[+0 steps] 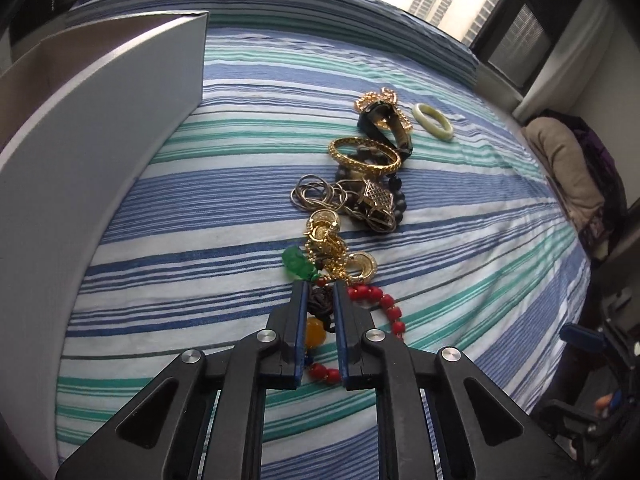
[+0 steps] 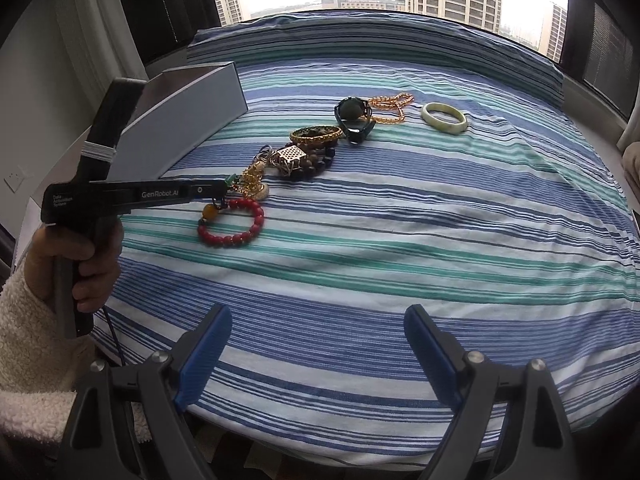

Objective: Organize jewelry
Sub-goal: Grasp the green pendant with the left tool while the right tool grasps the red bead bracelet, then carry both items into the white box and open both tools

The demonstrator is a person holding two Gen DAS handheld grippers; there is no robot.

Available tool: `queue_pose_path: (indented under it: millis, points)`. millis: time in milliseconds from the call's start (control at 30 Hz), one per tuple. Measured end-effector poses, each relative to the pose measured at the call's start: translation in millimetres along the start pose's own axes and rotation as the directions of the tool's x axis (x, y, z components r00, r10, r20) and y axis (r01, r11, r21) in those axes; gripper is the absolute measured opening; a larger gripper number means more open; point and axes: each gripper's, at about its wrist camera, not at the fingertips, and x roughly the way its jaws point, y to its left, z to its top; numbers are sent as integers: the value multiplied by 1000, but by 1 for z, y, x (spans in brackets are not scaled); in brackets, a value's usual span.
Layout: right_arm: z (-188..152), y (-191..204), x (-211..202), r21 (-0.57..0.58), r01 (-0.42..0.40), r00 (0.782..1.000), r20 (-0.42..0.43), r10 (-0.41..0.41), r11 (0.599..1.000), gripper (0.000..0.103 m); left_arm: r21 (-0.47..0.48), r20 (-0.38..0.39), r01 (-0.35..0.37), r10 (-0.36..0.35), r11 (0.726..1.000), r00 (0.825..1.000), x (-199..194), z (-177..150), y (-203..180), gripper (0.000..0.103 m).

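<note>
Jewelry lies in a line on the striped bedspread [image 2: 400, 240]. My left gripper [image 1: 320, 290] is nearly shut around the dark knot [image 1: 320, 300] of a red bead bracelet [image 1: 390, 308], which still rests on the bed [image 2: 232, 224]. It has an amber bead [image 1: 315, 332]. Just beyond lie a green pendant [image 1: 296, 266] and gold earrings [image 1: 340, 252]. Farther off are silver chains [image 1: 316, 196], a gold bangle [image 1: 364, 154], a black watch [image 2: 354, 118], a gold bead chain [image 2: 390, 108] and a pale jade bangle [image 2: 443, 118]. My right gripper [image 2: 318, 350] is open and empty over the bed's near edge.
A grey open box [image 1: 92, 152] stands on the left of the bed, also in the right wrist view [image 2: 180, 120]. A window with buildings lies beyond the bed. A beige cloth heap [image 1: 568, 164] lies off the bed's right side.
</note>
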Motion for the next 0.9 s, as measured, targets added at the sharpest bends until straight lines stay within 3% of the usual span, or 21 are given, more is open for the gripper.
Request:
queue_pose_path:
  millis: [233,333,467,533,600,700,833,867,900]
  points:
    - [13,18,18,-50,-46,999,-11,46,998,90,-103,55,-13,19,995,998,-54,-20,28,11]
    - [26,37,29,-104,-138,990,6,139,985,90,-130,63,-42,50,991,997,-70,-32,39,11]
    - [49,70,58,-160,-276,960,-4,279,948,88,-174,73,-59,73,983,995,-81,-45,49,11]
    - [60,81,80,-132,-305,952,-39,303,943,64,-191,81,-69,86,979,993,-86,-49,51,11]
    - [68,88,103,-69,-322,945,-92,315,944,54,-204,85,-71,90,976,992,-89,-53,54,11]
    - [73,96,125,-8,-307,945,-123,303,952,52,-203,91,-79,99,976,991,-92,-60,55,11]
    - [82,115,133,-48,-205,977,-69,201,978,50,-205,89,-71,91,976,992,-90,-64,55,11]
    - [82,120,135,-76,-159,986,-55,155,984,45,-209,88,-67,87,976,992,-91,-64,55,11]
    - [82,125,136,-106,-105,994,-43,101,989,24,-215,89,-59,80,975,993,-92,-65,56,11]
